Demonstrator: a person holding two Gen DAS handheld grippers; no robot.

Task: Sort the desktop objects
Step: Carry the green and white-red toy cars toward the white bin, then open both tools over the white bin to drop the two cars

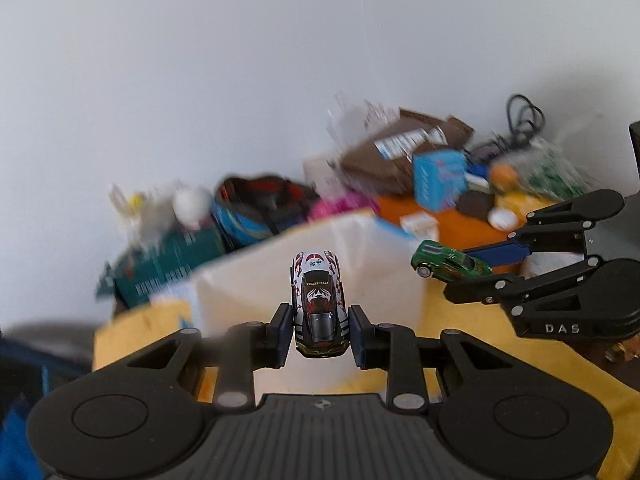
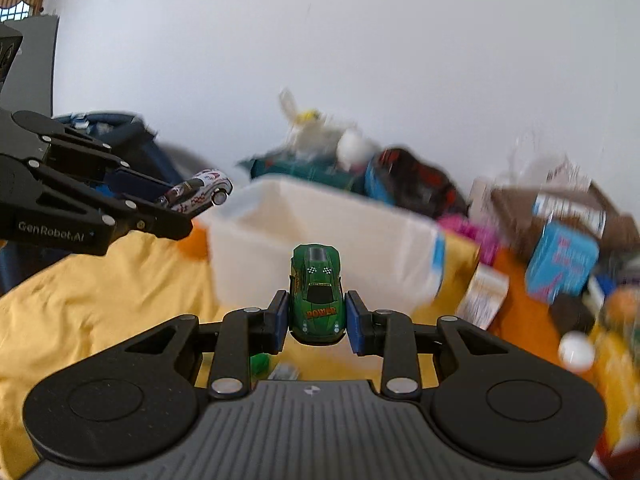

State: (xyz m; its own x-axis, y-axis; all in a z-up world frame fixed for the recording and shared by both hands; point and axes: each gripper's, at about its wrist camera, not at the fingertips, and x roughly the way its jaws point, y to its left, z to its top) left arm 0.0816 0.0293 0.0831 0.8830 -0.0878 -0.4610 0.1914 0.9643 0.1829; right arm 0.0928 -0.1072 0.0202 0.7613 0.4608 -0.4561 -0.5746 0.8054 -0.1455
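Both toy cars look like small die-cast bodies: light, rigid, glossy paint, so slippery on hard pads and liable to pivot or roll out on their wheels if the pinch goes slack. Best hold is across the flat door sides at mid-body, which is what both grippers have. Left gripper (image 1: 319, 335): jaws closed on the white car (image 1: 319, 304), blue pads clamped on its flanks toward the near end, the white end pointing away from the camera, car clear of the table. Right gripper (image 2: 317, 322): jaws closed on the green car (image 2: 317, 294), same side pinch, far end pointing forward, also held in the air. White car: white at the far end with checker marks, red-and-white flame pattern on the sides, black near half with a red graphic. Green car: metallic green, orange "POWER" lettering on the near panel, two small checker marks further along the top, dark window. Both sit above the yellow cloth (image 2: 100, 300) covering the table, just short of the white bin (image 2: 320, 232), which stands open-topped ahead of both grippers and looks like the likely drop spot. No fragility concern I'd judge; a short drop into the bin should be fine. Clutter behind the bin is blurred, can't identify most of it.
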